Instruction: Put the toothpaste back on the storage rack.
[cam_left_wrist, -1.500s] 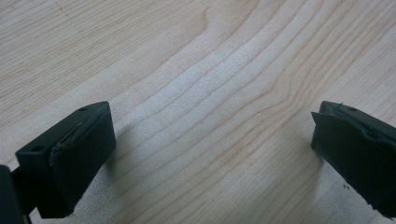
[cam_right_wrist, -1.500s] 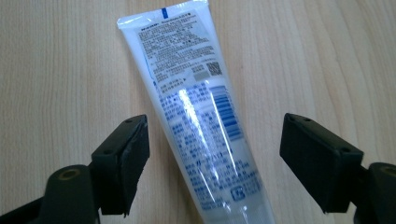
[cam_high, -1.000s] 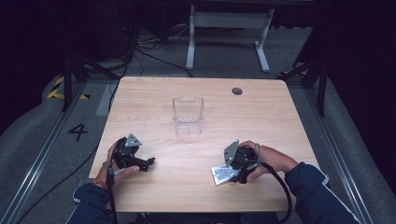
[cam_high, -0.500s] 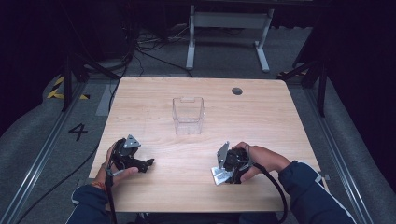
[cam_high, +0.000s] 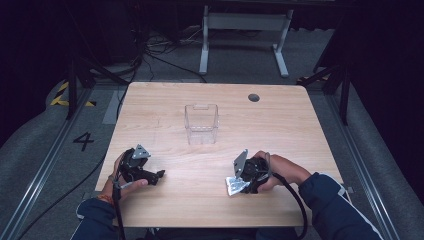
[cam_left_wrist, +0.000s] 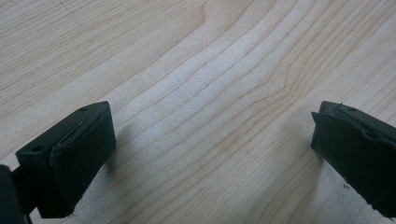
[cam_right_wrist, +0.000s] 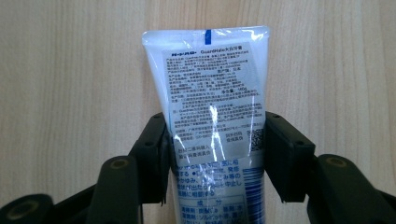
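Note:
A white tube (cam_right_wrist: 210, 79) with small printed text and blue stripes lies flat on the wooden table (cam_high: 290, 135), crimped end away from the camera. My right gripper (cam_right_wrist: 217, 149) is shut on the tube, one jaw pressed to each side of it. From above, that gripper (cam_high: 240, 180) is near the front right with the tube (cam_high: 233, 187) poking out towards the left. My left gripper (cam_high: 157, 175) rests at the front left. Its jaws (cam_left_wrist: 210, 154) stand wide open over bare wood with nothing between them.
A clear, open-topped plastic box (cam_high: 201, 125) stands at the table's middle, beyond both grippers. A dark round cable hole (cam_high: 253, 97) sits near the far edge. Cables trail from each gripper off the front edge.
My right gripper has shifted a little to the left with the tube in it. The left gripper has stayed put.

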